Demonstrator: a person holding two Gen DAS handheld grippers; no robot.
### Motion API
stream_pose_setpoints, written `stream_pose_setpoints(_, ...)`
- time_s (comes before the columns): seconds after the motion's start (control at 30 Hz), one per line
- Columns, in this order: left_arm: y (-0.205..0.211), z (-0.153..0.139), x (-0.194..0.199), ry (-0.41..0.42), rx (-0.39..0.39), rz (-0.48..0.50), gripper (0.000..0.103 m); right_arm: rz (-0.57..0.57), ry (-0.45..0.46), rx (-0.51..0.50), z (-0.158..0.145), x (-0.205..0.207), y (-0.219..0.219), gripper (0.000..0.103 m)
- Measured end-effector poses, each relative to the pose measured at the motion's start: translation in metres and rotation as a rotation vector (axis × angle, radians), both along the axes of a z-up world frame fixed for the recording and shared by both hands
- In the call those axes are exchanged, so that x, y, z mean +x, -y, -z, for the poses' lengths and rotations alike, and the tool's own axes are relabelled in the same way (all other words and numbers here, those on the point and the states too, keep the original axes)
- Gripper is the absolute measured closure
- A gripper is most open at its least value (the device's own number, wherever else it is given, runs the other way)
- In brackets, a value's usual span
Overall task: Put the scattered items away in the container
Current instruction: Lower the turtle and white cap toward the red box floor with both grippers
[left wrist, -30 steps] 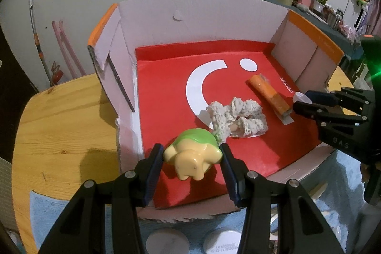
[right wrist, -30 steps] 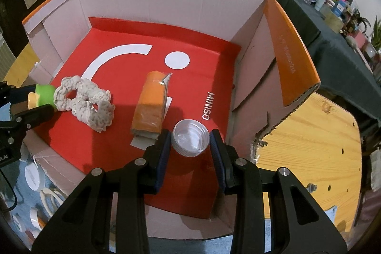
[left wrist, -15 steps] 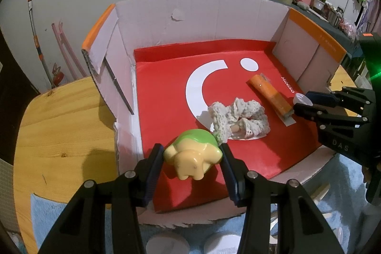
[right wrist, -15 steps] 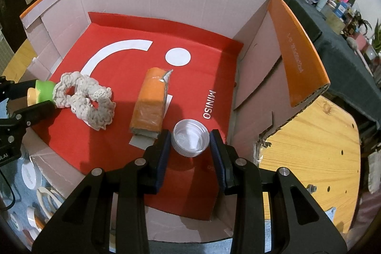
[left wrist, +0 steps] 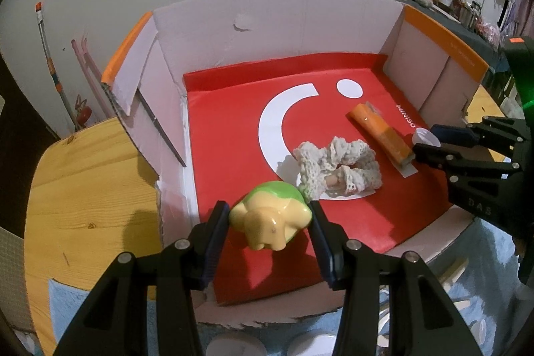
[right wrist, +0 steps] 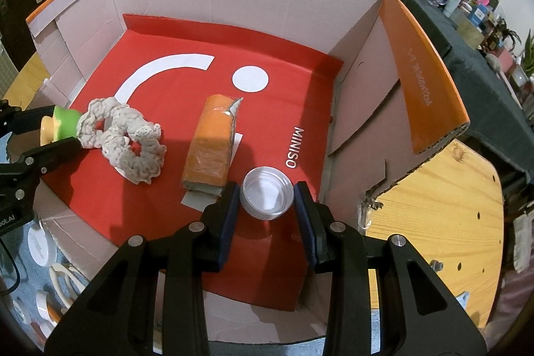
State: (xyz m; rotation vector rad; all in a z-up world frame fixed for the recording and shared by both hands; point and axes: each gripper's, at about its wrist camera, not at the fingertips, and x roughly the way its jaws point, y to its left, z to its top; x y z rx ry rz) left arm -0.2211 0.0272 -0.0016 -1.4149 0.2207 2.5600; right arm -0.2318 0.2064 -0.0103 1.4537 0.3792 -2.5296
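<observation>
My left gripper [left wrist: 268, 224] is shut on a yellow and green toy turtle [left wrist: 271, 217] and holds it over the near left of the cardboard box [left wrist: 300, 22] with a red floor. My right gripper [right wrist: 267, 199] is shut on a clear round cap [right wrist: 267, 196] over the box's near right. A cream lace scrunchie [left wrist: 337, 167] and an orange packet [left wrist: 380, 132] lie on the red floor. In the right wrist view the scrunchie [right wrist: 125, 135] lies next to the turtle [right wrist: 61, 124], with the packet [right wrist: 212, 144] just left of the cap.
The box stands on a wooden table [left wrist: 83, 189]. White lids [right wrist: 40, 244] and tape rolls lie on a blue cloth [left wrist: 484, 289] in front of the box. A cluttered dark shelf [right wrist: 467, 22] stands behind.
Both grippers have edged slightly forward over the box, each still holding its item. The items inside the box have not moved.
</observation>
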Motion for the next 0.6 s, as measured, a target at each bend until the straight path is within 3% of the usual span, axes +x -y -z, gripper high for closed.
stream_pose_setpoints(0.33, 0.0017, 0.0016, -0.0016, 0.066, -0.009, 0.018, 0.053, -0.005, 0.006, 0.007, -0.0012, -0.0008, -0.002, 0.071)
stream_pose_setpoints(0.6, 0.0, 0.0026, 0.0005, 0.069, -0.023, 0.022, 0.053, -0.011, 0.007, 0.016, 0.0004, -0.0012, 0.0008, 0.071)
